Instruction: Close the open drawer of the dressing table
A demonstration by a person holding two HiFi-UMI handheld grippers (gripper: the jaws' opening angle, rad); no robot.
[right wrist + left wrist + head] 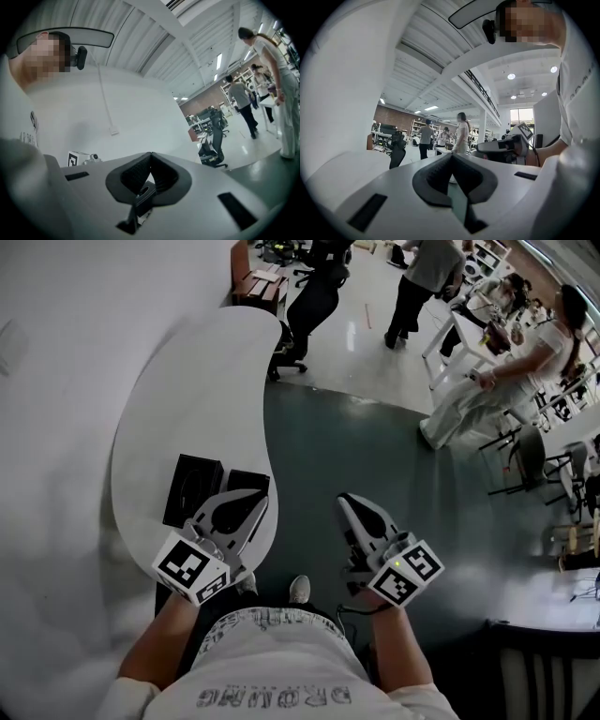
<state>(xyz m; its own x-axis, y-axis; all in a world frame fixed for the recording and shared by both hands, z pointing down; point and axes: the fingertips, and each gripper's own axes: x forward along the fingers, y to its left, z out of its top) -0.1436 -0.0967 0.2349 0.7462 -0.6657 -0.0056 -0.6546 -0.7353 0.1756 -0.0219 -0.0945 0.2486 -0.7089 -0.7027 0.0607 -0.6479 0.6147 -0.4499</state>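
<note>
Grey-green workshop floor runs beside the white curved dressing table. The left claw and right claw are both clenched on nothing and held level at the table's near end, probably so blunt tips can push. Black box shapes on that end may be the open drawer

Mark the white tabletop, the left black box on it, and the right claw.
white tabletop [197, 381], head view, bare middle of its surface.
left black box [192, 489], head view, centre of its top face.
right claw [344, 499], head view, at its closed fingertips.
</note>
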